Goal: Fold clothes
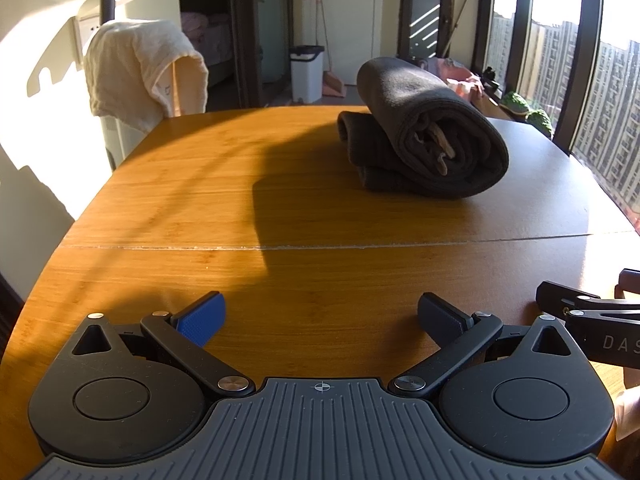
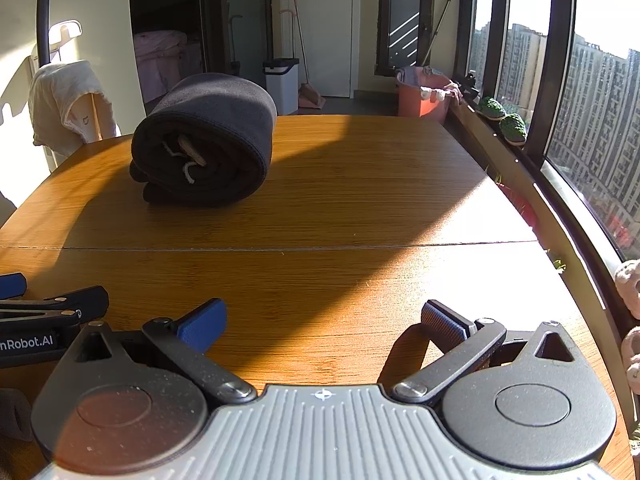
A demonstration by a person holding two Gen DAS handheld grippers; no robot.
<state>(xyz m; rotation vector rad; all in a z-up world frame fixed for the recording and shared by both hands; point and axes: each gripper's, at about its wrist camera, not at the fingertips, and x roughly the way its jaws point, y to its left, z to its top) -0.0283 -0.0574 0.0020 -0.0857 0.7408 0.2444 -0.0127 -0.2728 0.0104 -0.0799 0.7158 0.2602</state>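
Both tongs are released and grasp nothing: the left tongs (image 1: 321,318) hang low over the bare near part of the tabletop (image 1: 200,208), fingers spread wide, and the right tongs (image 2: 323,322) sit just beside them, equally spread. Well ahead of both, past the seam across the wood, lies the dark garment (image 1: 424,132), already folded into a thick bundle with its light drawstring (image 2: 188,160) showing at the open end. It rests on the far half of the tabletop, to the right in the left view and to the left in the right view, so it lies between the two.

Judging by this, the folding looks finished or nearly so. If a last tidy is wanted, come in from both sides at once, press the top layer flat and tuck the drawstring in, keeping the fingers low so the bundle does not unroll. A cream towel (image 1: 140,68) hangs over a chair beyond.
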